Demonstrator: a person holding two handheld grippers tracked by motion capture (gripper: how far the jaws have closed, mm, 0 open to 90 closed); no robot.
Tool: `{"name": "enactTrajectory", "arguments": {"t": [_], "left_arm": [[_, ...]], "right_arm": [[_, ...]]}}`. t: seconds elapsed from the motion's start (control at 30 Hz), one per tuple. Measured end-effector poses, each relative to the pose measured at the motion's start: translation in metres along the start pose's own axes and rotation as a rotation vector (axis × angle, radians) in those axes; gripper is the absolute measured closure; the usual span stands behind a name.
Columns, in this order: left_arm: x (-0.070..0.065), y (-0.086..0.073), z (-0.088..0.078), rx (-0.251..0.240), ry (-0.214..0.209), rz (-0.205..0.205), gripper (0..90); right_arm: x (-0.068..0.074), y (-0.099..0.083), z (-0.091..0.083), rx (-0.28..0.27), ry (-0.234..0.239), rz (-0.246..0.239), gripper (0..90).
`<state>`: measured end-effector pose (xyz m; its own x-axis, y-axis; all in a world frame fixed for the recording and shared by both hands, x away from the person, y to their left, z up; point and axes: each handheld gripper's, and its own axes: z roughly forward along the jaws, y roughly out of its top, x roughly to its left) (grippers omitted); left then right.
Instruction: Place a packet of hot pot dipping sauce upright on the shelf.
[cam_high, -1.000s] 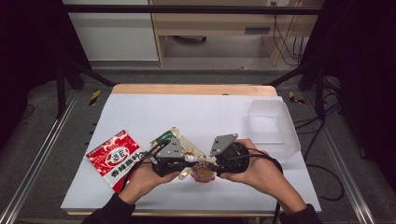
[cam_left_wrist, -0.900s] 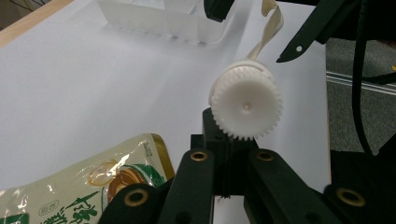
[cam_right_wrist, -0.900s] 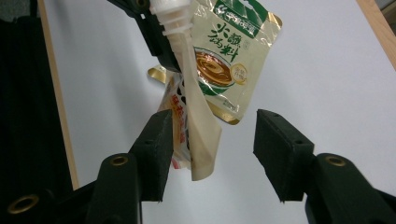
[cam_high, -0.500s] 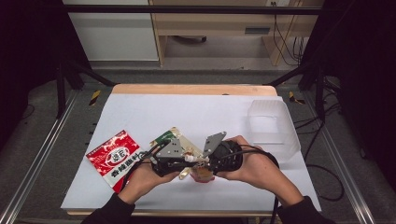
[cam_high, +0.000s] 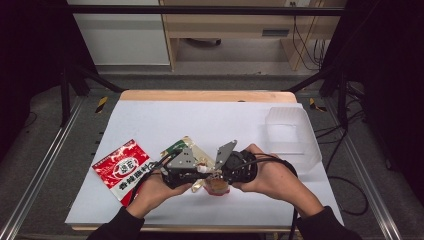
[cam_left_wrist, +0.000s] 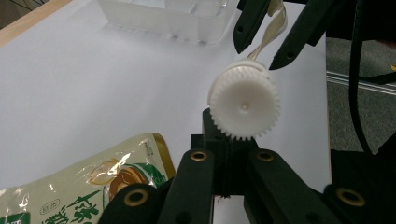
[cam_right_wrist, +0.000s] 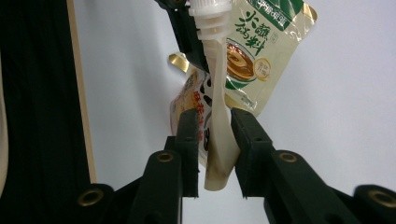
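Note:
A small spout pouch (cam_high: 217, 186) hangs between my two grippers near the table's front middle. Its white ribbed cap (cam_left_wrist: 243, 105) sits at the tip of my left gripper (cam_left_wrist: 229, 133), which is shut on it. The pouch's flat cream body (cam_right_wrist: 217, 135) is pinched edge-on in my right gripper (cam_right_wrist: 217, 140), with the white spout (cam_right_wrist: 208, 18) pointing away from it. In the high view my left gripper (cam_high: 200, 170) and my right gripper (cam_high: 216, 172) meet tip to tip. The right gripper's fingers (cam_left_wrist: 246, 25) show beyond the cap, clamped on the cream pouch strip (cam_left_wrist: 274, 28).
A green and gold sauce packet (cam_high: 181, 148) lies flat under the grippers, also seen as the packet (cam_left_wrist: 93, 186) and the packet (cam_right_wrist: 261, 46). A red packet (cam_high: 122, 170) lies at the front left. A clear plastic container (cam_high: 292, 135) stands at the right.
My right gripper has shifted slightly left toward the left one and its grey plate has tilted. The left gripper and the packets have stayed put.

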<state>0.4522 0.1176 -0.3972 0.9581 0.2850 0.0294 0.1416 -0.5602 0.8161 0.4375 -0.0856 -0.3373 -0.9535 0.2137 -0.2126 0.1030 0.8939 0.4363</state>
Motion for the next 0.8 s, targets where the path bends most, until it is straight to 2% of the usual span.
{"name": "enactTrajectory", "arguments": {"t": [0.27,0.53,0.73,0.77,0.8], "left_arm": [[-0.0001,0.0,0.0001,-0.002,-0.002,-0.005,90.0],[-0.0001,0.0002,-0.0006,-0.006,-0.005,-0.01,90.0],[0.0005,-0.0002,-0.0011,-0.013,-0.019,-0.022,90.0],[0.0006,-0.0005,-0.0011,-0.012,-0.017,-0.025,88.5],[0.0014,-0.0014,-0.0013,-0.015,-0.016,-0.035,83.4]], "right_arm": [[0.0003,0.0025,-0.0035,0.013,0.0,-0.012,84.1],[-0.0001,0.0066,-0.0067,0.034,-0.021,-0.019,87.6],[-0.0016,0.0083,-0.0093,0.03,-0.014,-0.021,88.9],[-0.0021,0.0085,-0.0088,0.03,-0.011,-0.025,89.1],[-0.0026,0.0082,-0.0086,0.027,-0.002,-0.021,89.2]]}}
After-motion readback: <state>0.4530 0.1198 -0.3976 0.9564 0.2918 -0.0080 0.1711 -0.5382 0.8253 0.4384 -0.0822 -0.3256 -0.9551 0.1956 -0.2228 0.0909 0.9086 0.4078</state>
